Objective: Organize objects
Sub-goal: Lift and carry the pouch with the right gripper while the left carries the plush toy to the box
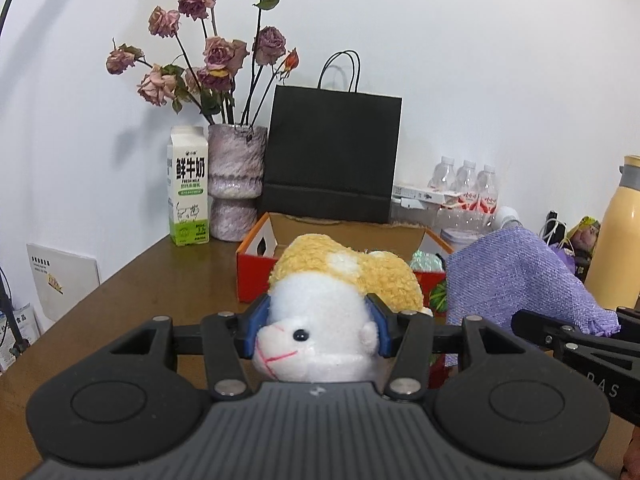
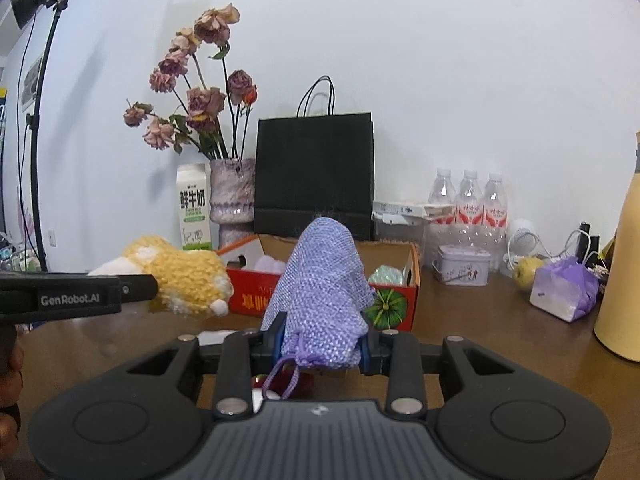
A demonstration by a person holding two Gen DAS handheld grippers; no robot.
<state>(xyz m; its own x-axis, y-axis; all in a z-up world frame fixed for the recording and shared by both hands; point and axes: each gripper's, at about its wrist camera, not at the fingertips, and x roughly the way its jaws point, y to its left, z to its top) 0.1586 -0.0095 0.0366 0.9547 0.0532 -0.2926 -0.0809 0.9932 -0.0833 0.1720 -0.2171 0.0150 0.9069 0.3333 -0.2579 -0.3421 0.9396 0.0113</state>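
My left gripper (image 1: 318, 330) is shut on a white and yellow plush toy (image 1: 332, 292) and holds it above the table, in front of an open red cardboard box (image 1: 256, 268). The plush also shows in the right wrist view (image 2: 180, 280), at the left. My right gripper (image 2: 320, 346) is shut on a purple woven drawstring pouch (image 2: 324, 288), held upright in front of the same box (image 2: 400, 300). The pouch shows at the right of the left wrist view (image 1: 516, 276). Several small items lie inside the box.
At the back stand a black paper bag (image 2: 314, 176), a vase of dried roses (image 2: 232, 196), a milk carton (image 2: 195, 212) and water bottles (image 2: 468, 204). A tin (image 2: 462, 266), an apple (image 2: 528, 272), a purple packet (image 2: 564, 288) and a yellow flask (image 2: 624, 272) sit at the right.
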